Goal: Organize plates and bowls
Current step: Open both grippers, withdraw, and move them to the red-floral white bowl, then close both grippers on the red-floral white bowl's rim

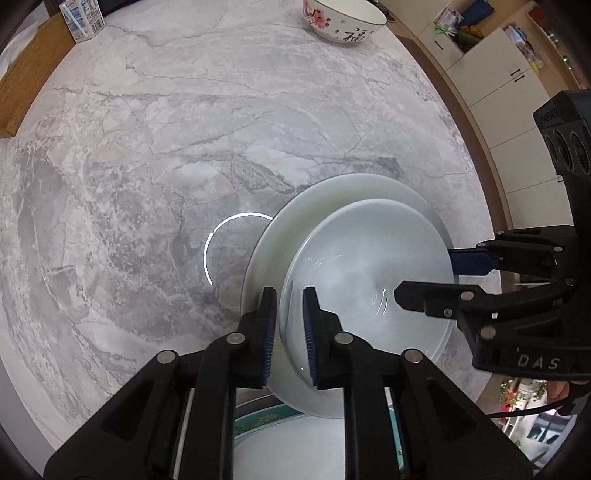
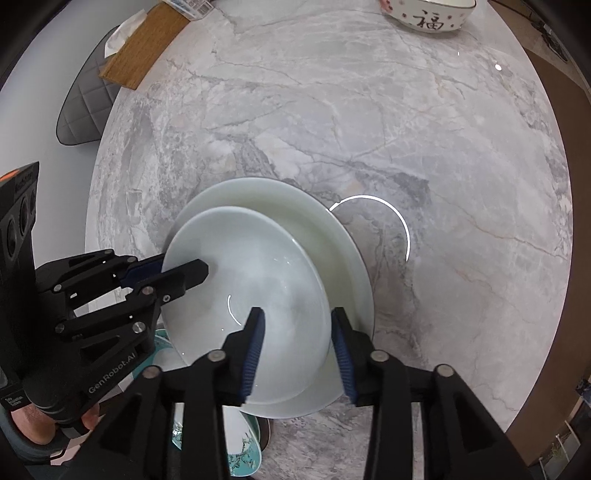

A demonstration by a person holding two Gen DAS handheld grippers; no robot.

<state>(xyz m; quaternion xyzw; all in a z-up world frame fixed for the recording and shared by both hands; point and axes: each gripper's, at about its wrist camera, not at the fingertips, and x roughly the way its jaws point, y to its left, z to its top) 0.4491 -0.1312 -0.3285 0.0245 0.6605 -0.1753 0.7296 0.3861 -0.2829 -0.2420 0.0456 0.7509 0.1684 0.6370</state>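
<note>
A white bowl (image 1: 369, 266) (image 2: 258, 266) rests inside a wider white plate (image 1: 332, 199) (image 2: 295, 206) on the marble table (image 1: 184, 147). Under their near edge lies a teal-rimmed plate (image 1: 258, 421) (image 2: 240, 461). My left gripper (image 1: 290, 325) points down and straddles the bowl's left rim, with a gap at both blue pads. My right gripper (image 2: 298, 332) straddles the bowl's right rim, jaws wider apart, pads off it. Each gripper also shows in the other's view: the right gripper (image 1: 424, 275) and the left gripper (image 2: 184, 266). A flowered bowl (image 1: 343, 22) (image 2: 428, 14) stands at the far edge.
A milk carton (image 1: 81, 18) and a wooden box (image 1: 33, 70) (image 2: 147, 44) sit at the table's far left. A grey padded chair (image 2: 85, 99) stands beyond the left edge. White cabinets (image 1: 498, 74) line the right side. A hand (image 2: 33, 424) holds the left gripper.
</note>
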